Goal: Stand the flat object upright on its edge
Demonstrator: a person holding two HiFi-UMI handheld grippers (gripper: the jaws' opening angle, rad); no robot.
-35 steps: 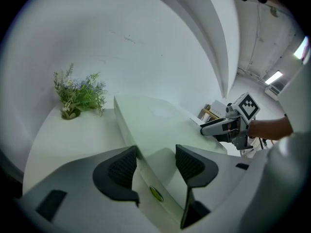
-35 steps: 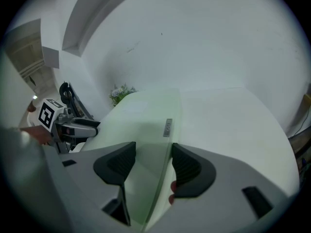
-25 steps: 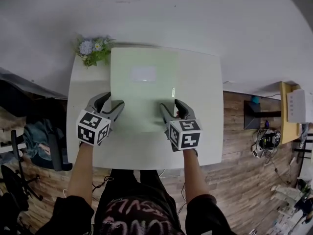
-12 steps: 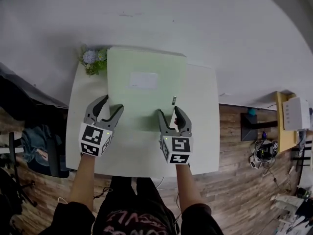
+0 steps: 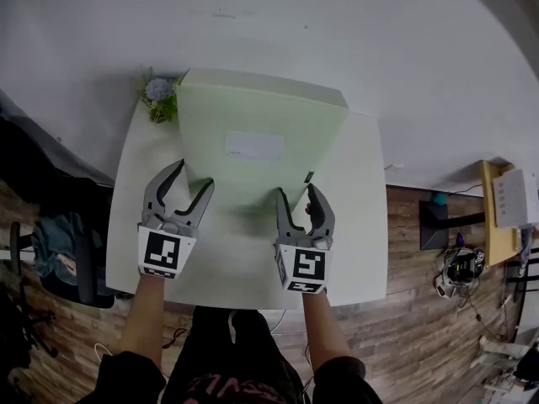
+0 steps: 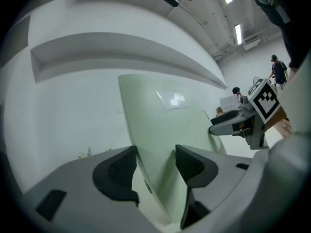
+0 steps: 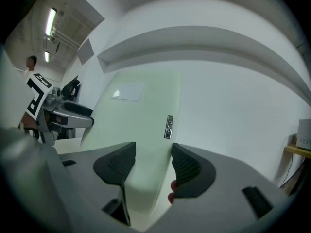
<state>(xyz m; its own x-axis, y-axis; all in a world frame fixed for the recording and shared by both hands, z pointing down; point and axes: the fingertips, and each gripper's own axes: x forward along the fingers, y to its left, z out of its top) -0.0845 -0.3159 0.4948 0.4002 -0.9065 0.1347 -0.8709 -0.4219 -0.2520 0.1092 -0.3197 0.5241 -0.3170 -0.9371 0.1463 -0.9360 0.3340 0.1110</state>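
Note:
A pale green flat case (image 5: 253, 124) with a white label (image 5: 254, 146) stands tilted on the white table (image 5: 354, 234), its far edge raised toward the wall and its near edge low. My left gripper (image 5: 192, 177) is shut across the case's near left corner, and in the left gripper view the case (image 6: 165, 125) runs between both pads. My right gripper (image 5: 296, 192) grips the near right corner beside a small metal tag (image 5: 308, 177). The right gripper view shows the case (image 7: 131, 125) between the pads.
A small pot of flowers (image 5: 158, 95) sits at the table's far left corner, just beside the case. A white wall (image 5: 278, 23) rises behind the table. A dark chair (image 5: 67, 242) stands to the left and a wooden shelf (image 5: 505, 196) to the right.
The case's far edge has risen off the table and it now tilts up steeply. Both grippers have drawn slightly toward me while keeping hold of its near corners.

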